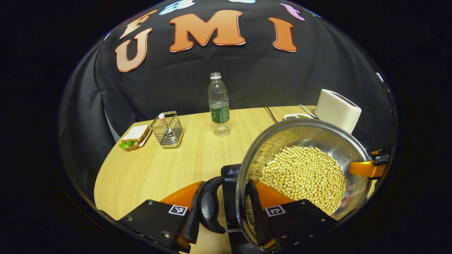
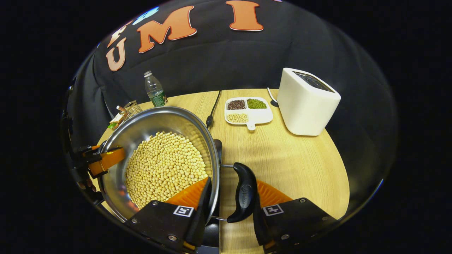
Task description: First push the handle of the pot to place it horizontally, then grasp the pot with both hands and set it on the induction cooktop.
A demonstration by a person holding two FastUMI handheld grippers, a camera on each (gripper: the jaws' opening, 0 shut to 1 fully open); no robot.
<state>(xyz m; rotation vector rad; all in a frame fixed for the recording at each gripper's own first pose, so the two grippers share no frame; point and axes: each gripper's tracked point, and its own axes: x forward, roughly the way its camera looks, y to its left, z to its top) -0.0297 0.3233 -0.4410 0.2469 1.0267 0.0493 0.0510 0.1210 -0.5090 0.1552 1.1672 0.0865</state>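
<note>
Pot held at both handles, over the cooktop

Left gripper point(image 1: 226, 208): fingers straddle the pot's near handle point(image 1: 210, 208) and rim, one finger outside the handle, the other inside the wall against the beans. Clamped on handle and rim together, as far as the left gripper view shows.

Right gripper point(image 2: 229, 204): same arrangement on the opposite handle point(image 2: 243, 192), one finger inside the pot on the beans, the other outside the handle. Judged clamped likewise. It also appears across the pot in the left gripper view.

Pot point(image 1: 303, 130): steel, round, holding a deep layer of soybeans point(image 1: 303, 176). It sits between the two grippers, its handle-to-handle line running straight from one gripper to the other. Both hands equally near; neither leads.

Cooktop point(image 1: 231, 171): dark slab, directly beneath the pot, a corner showing by the left handle. Whether the pot base rests on it or hangs just above cannot be told.

Judgement: handle step done; remaining move is straight down and release, keeping the handle line level so the beans stay in.

Beyond the pot: bottle point(image 1: 219, 106), toaster point(image 2: 307, 102), divided dish point(image 2: 249, 109).
</note>
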